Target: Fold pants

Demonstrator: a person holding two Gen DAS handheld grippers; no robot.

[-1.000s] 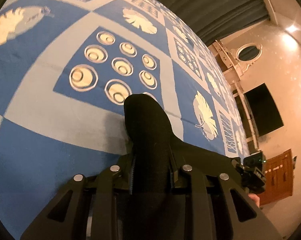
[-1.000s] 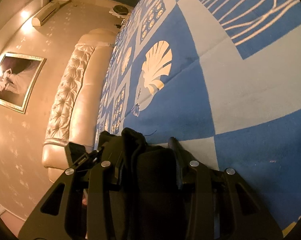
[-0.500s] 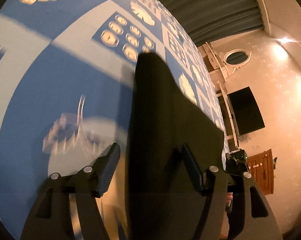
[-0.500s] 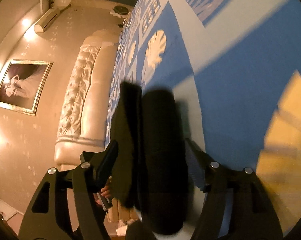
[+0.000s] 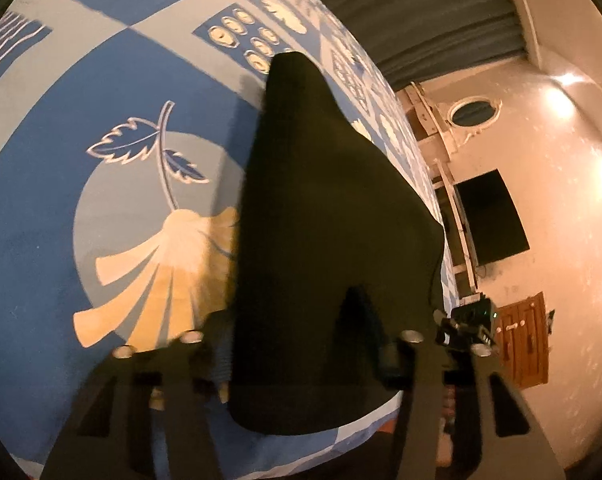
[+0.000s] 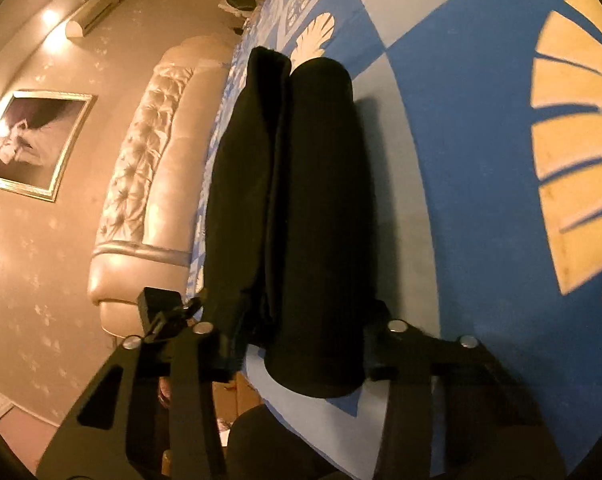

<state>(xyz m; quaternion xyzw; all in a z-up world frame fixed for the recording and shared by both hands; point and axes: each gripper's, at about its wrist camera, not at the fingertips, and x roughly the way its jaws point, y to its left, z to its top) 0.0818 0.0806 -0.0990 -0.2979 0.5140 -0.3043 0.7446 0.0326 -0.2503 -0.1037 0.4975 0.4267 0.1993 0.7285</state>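
Pants (image 5: 321, 240) soft, limp, light, on the bedspread (image 5: 61, 260). Left gripper (image 5: 301, 352) and right gripper (image 6: 301, 344) wide open, straddling fabric, gripping nothing; pinch near folded edge.

Both jaw pairs spread from clamped to wide apart; black pants (image 5: 325, 240) lengthened up frame centre; shell motif (image 5: 161, 260) entered left-wrist view's left half.

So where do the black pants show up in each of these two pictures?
Left wrist: the pants fill the centre, a broad dark cone between the gripper fingers.
Right wrist: the pants run up the centre as two folded rolls.
Shared landmark: the blue patterned bedspread beneath.
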